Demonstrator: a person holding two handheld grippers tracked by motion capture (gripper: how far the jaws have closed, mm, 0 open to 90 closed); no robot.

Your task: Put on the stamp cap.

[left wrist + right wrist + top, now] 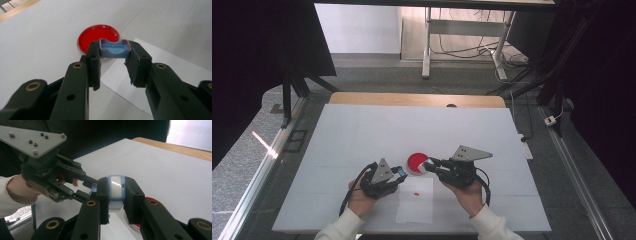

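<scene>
Left gripper: the left gripper (400, 173) sits just left of the red dish, its 2 jaws clamped on a small blue cap (115, 48); in the left gripper view the cap is pinched by its 2 ends, hollow side up, with a purplish tint along its rim.

Right gripper: the right gripper (428, 163) reaches in from the right, jaws closed on a small pale-blue case (116, 191) with a glossy white face; in the right gripper view the case stands upright between the pads.

Red dish: a round red dish (416, 162) lies flat on the table, between the 2 gripper tips in the high view; from the left gripper view it lies just beyond the blue cap.

Paper sheet: a white paper sheet (414, 202) lies near the front edge of the table, between the person's 2 hands, its far edge just short of the dish.

Red spot: 1 small red spot (416, 193) marks the upper part of the sheet.

Table: a white table (362, 130) with a strip of bare wood along its far edge.

Hands: the left hand (361, 199) and the right hand (468, 195) come in from the bottom, both in white sleeves.

Spacing: the 2 grippers' tips are near each other, over the near side of the dish; whether they touch I cannot tell.
</scene>
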